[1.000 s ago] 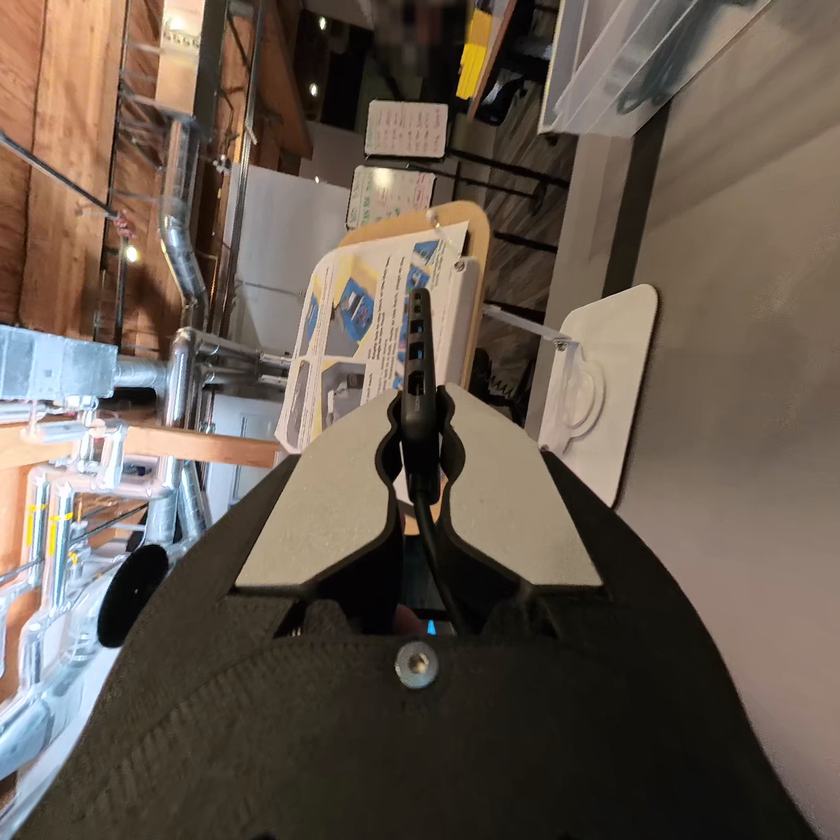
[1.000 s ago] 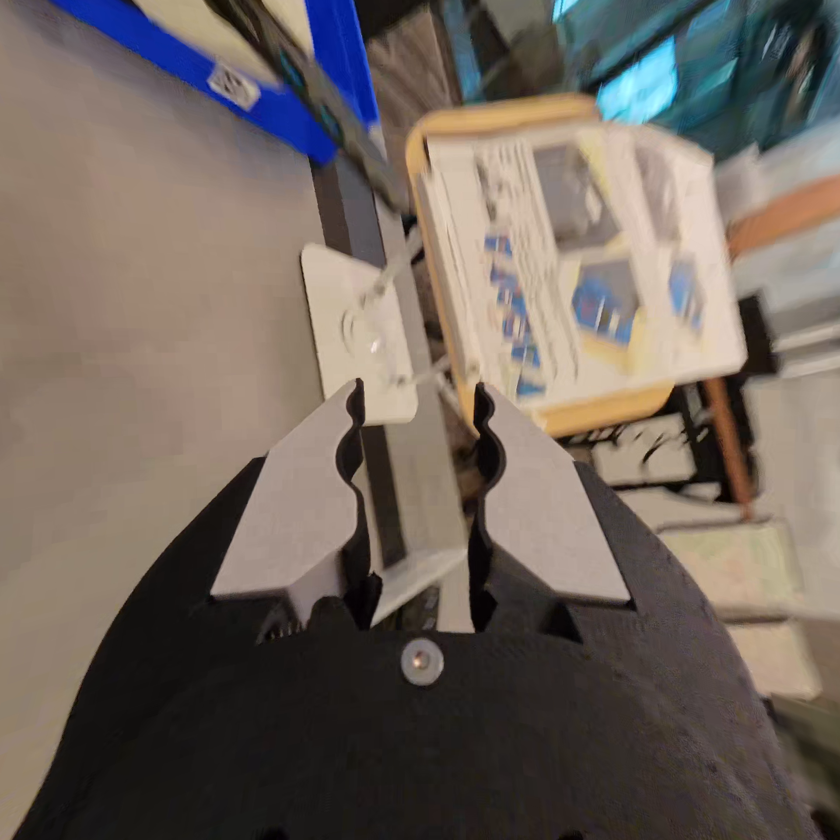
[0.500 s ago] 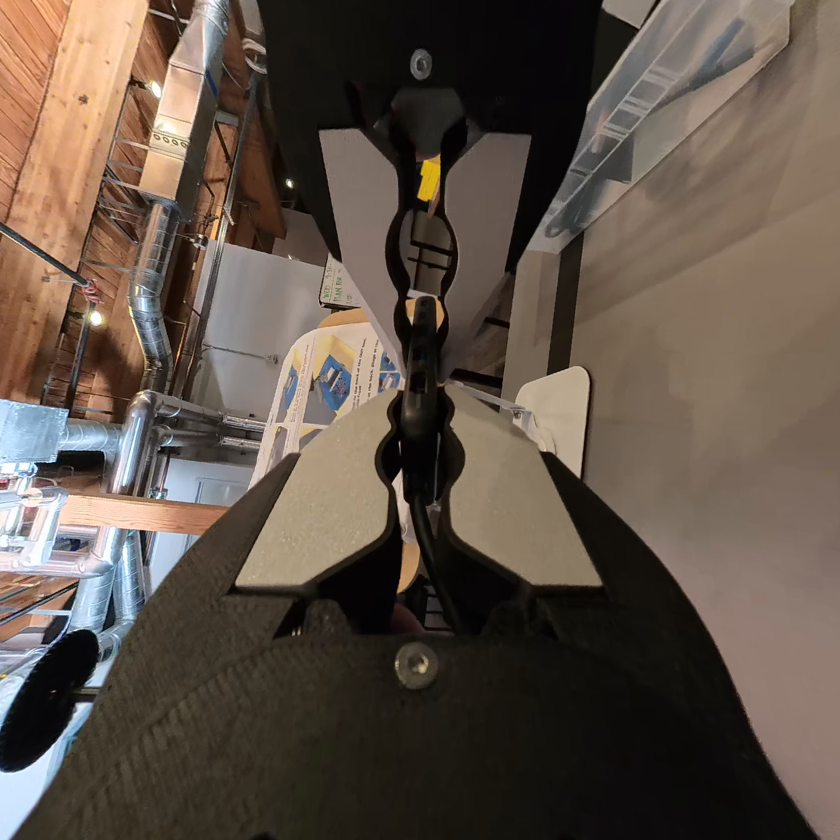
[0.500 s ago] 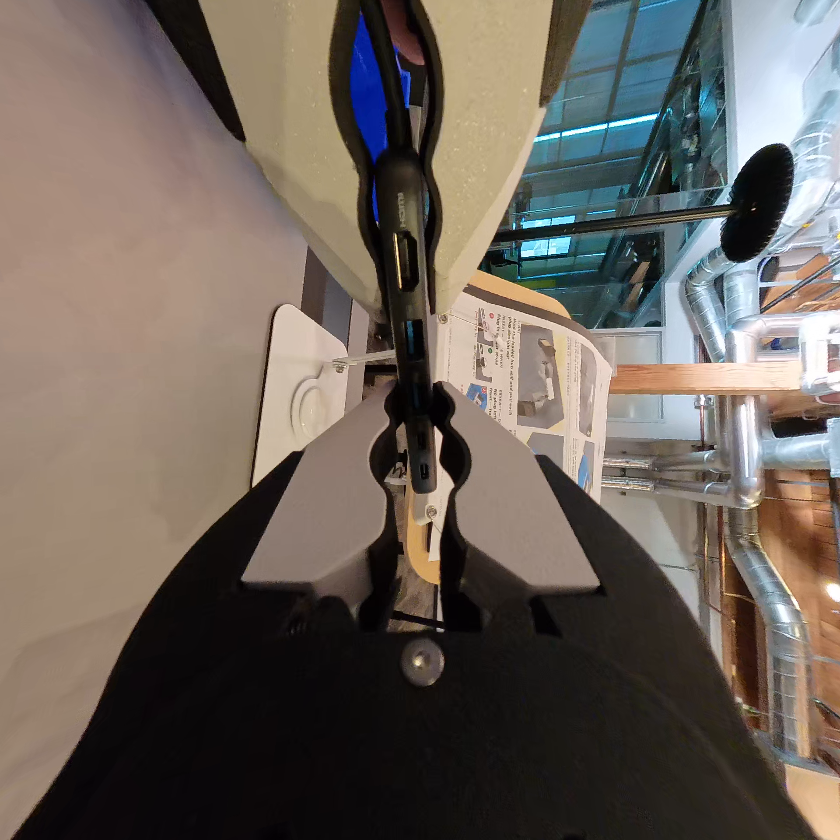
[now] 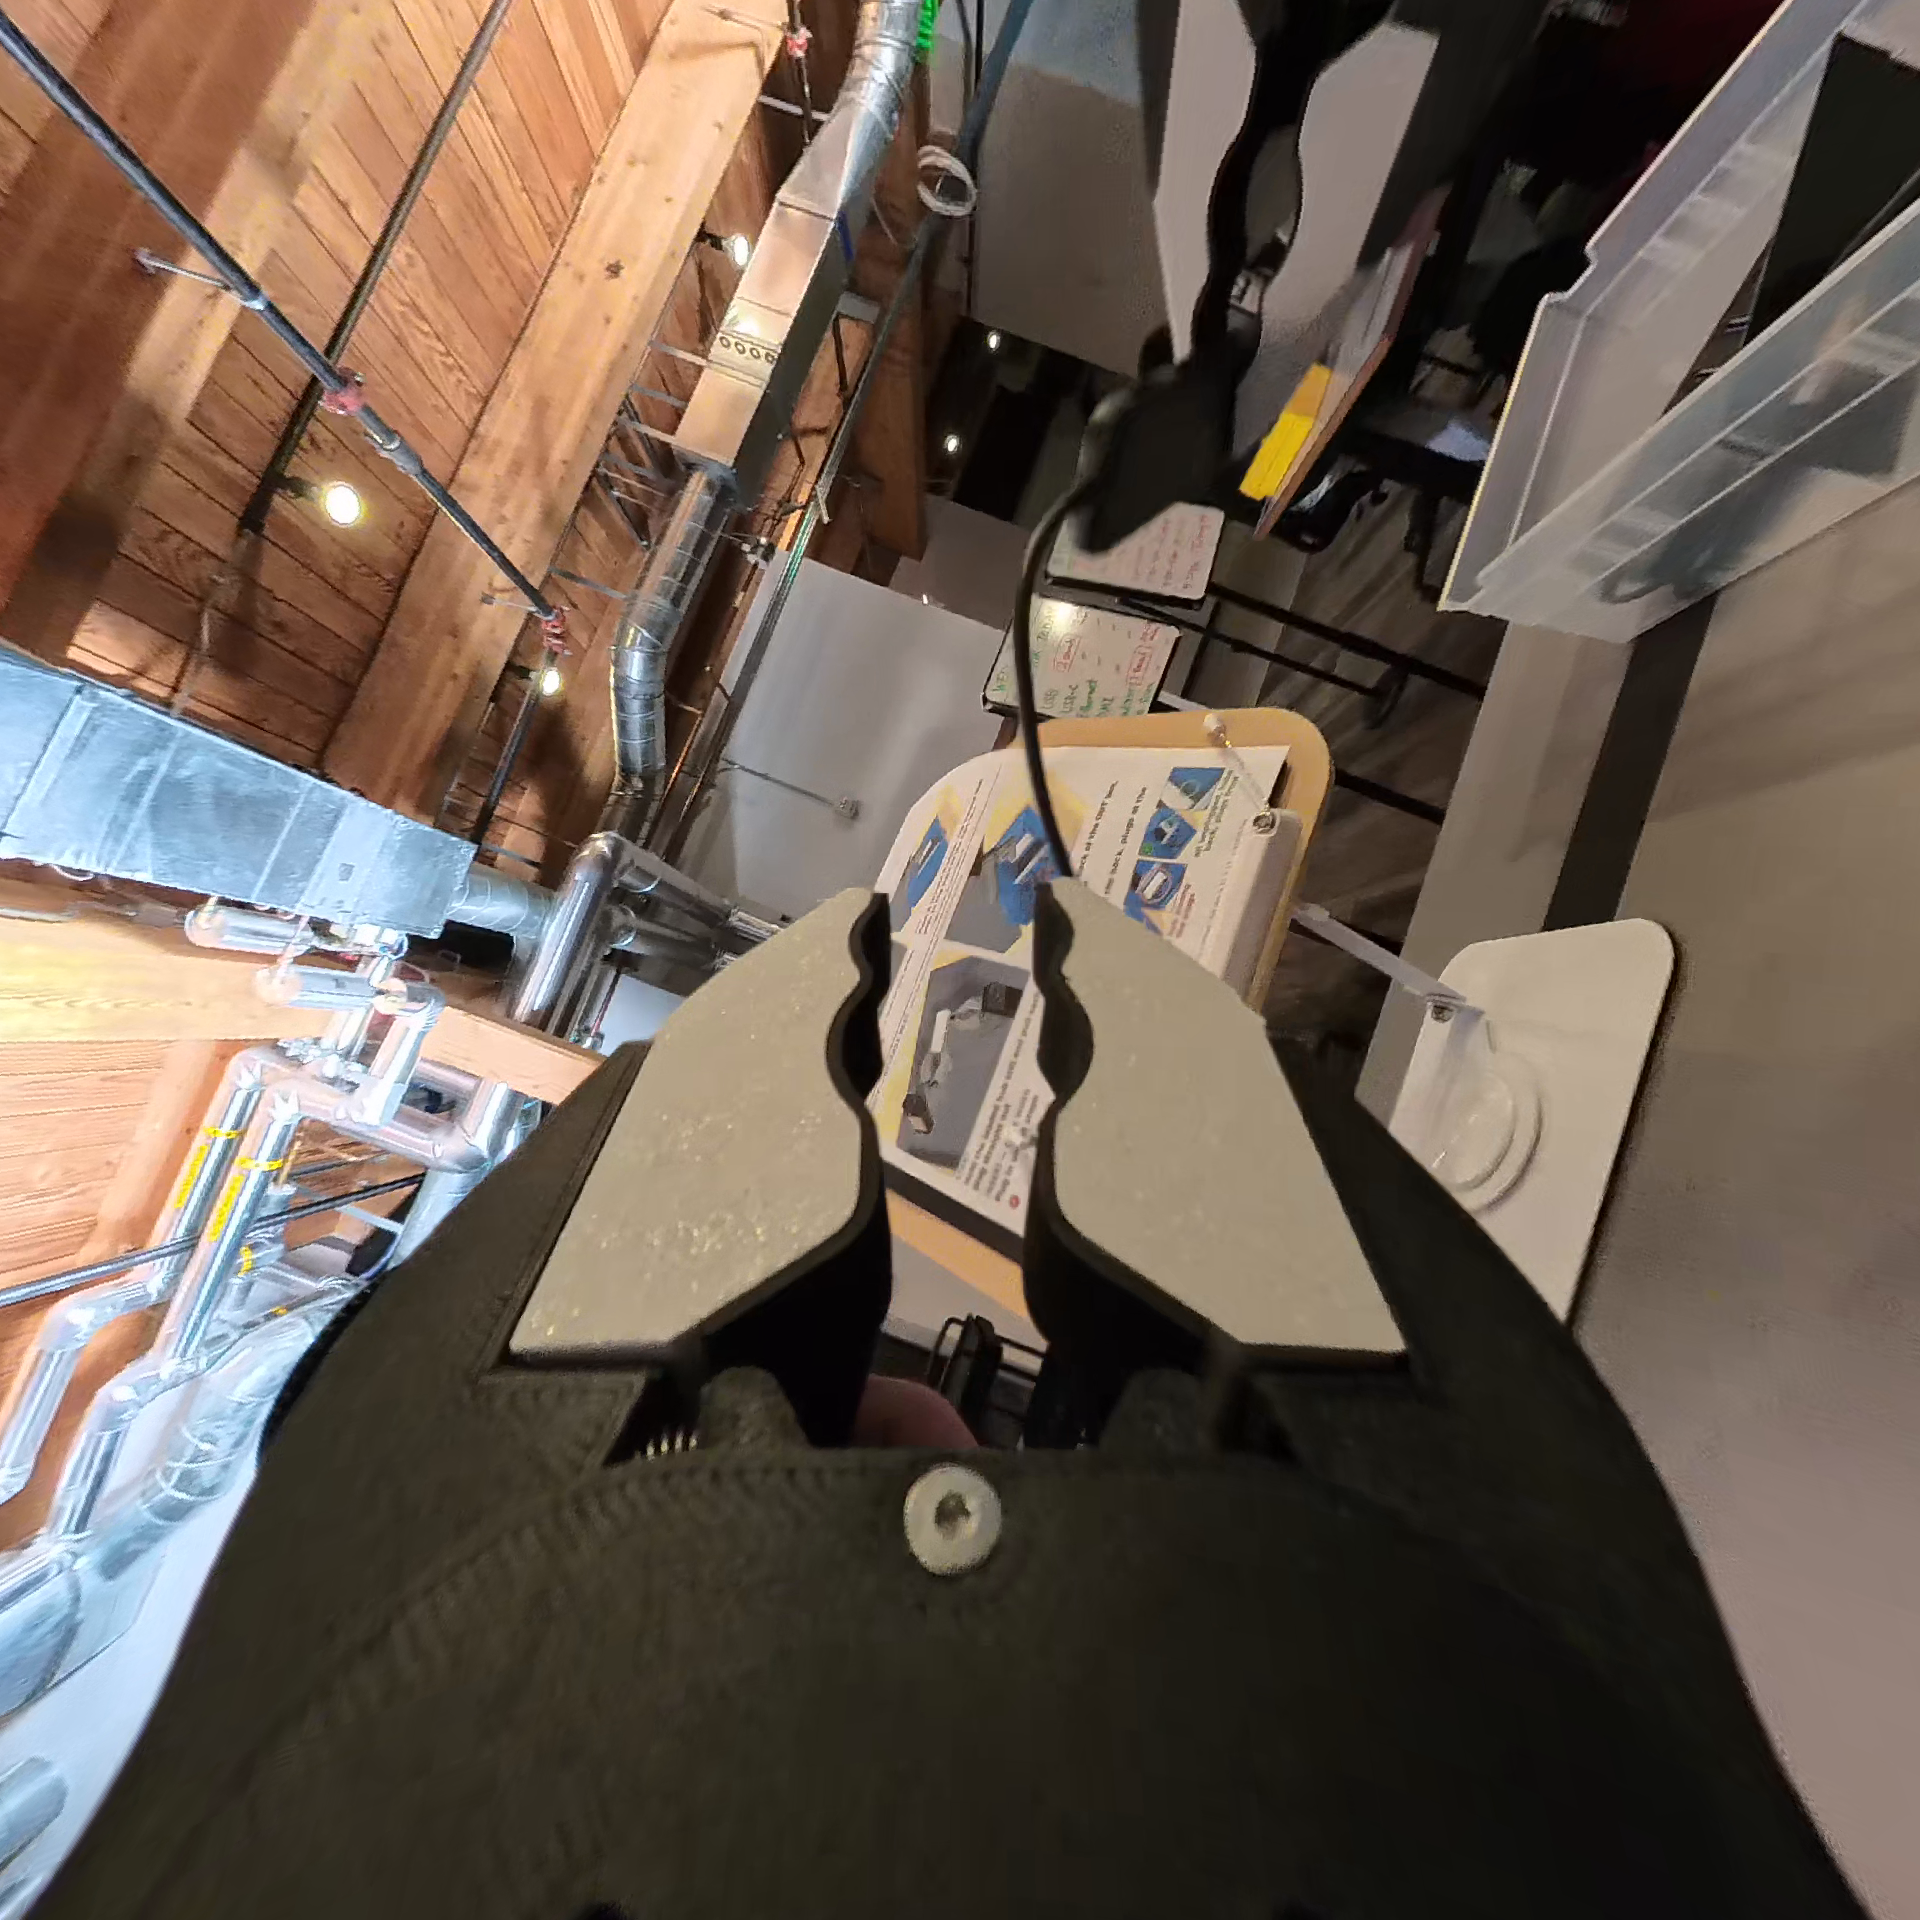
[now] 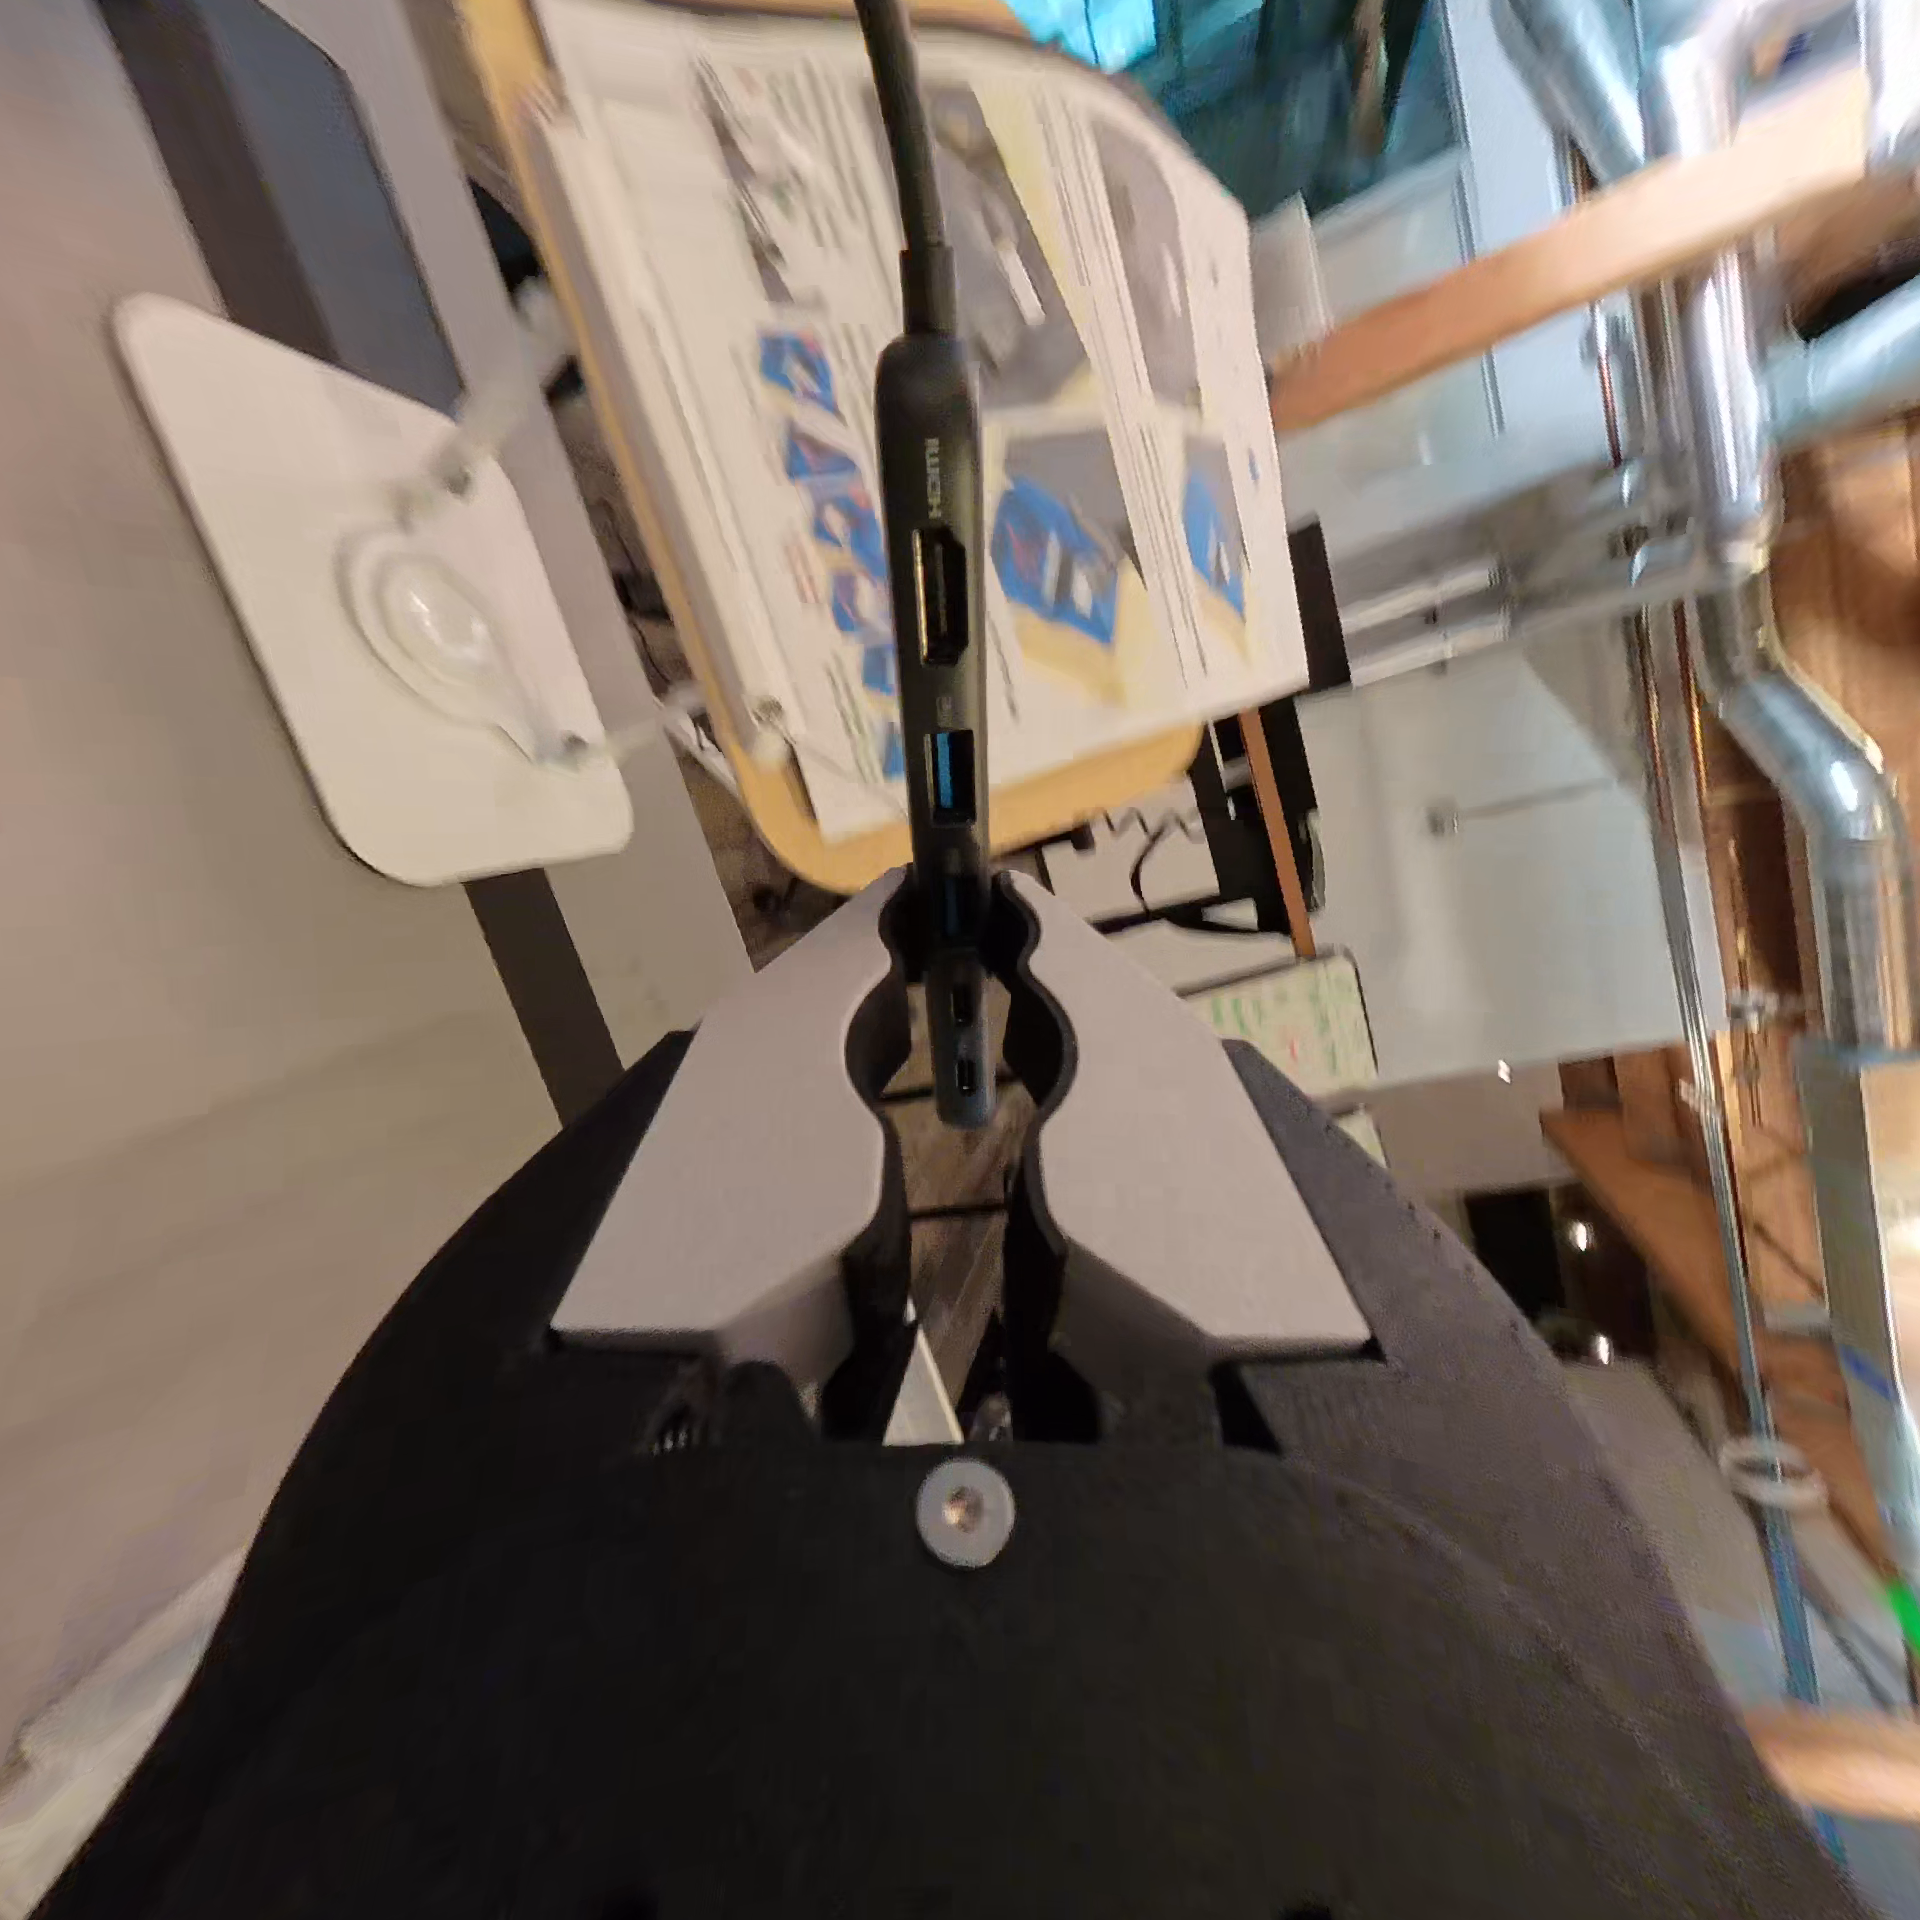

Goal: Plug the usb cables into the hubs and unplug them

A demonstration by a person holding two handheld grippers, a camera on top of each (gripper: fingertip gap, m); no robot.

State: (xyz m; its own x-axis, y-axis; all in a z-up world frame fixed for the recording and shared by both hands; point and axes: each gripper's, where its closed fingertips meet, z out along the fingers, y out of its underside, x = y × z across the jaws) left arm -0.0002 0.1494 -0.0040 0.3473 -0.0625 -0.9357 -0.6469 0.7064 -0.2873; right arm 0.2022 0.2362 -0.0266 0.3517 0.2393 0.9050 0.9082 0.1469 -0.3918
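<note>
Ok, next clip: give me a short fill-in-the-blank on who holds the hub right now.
1. The dark hub is clamped in the ___ tongs.
2. The left tongs are ___ and hold nothing.
3. The hub's thin black cable runs past the left tongs' ___-hand finger.

Missing words: right; open; right

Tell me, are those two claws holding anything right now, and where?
The right gripper pinches the black hub near its free end. The left gripper is open and holds nothing.
</note>
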